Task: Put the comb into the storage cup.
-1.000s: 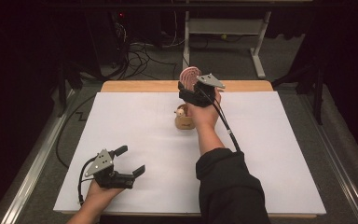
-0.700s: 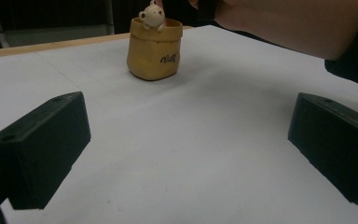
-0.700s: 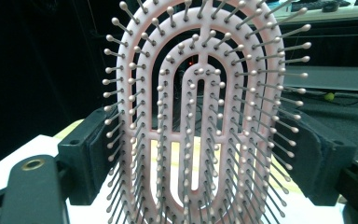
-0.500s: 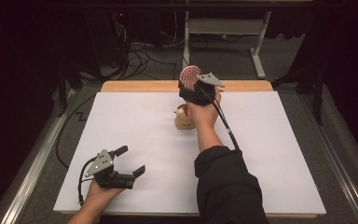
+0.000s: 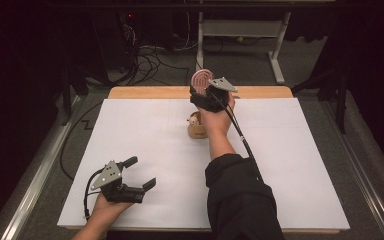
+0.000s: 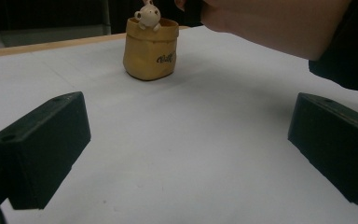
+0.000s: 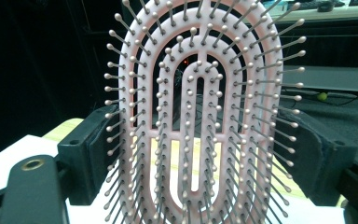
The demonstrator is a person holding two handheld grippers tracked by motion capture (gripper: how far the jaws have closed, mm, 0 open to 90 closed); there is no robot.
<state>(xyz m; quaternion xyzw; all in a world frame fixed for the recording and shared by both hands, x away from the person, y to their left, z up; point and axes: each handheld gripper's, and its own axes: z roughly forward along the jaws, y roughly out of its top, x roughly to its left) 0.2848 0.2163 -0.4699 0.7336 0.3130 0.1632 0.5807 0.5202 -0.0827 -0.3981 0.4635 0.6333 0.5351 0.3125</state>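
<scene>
1. Clearly the right gripper (image 5: 207, 91) is clamped on a pink hairbrush (image 5: 200, 79), its jaws spread wide because the brush head fills the gap between them; it holds the brush upright above the far edge of the desk (image 5: 290, 165), near the middle of that edge.
2. Just nearer than that hand sits a small tan pouch (image 5: 196, 129) with a little white figure (image 5: 194, 120) peeking over its rim. Holding the brush head-up probably keeps the handle pointing down toward the pouch, which looks like where it belongs.
3. Meanwhile the left gripper (image 5: 141, 173) rests near the desk's near-left corner, jaws wide apart and empty, likely parked out of the way.
4. From the right gripper view the hairbrush (image 7: 200, 112) shows its slotted pink frame and ball-tipped bristles facing the camera, detail the high view cannot resolve.
5. From the left gripper view the pouch (image 6: 150, 49) shows dark lettering on its side, and the figure (image 6: 148, 15) is plain.
</scene>
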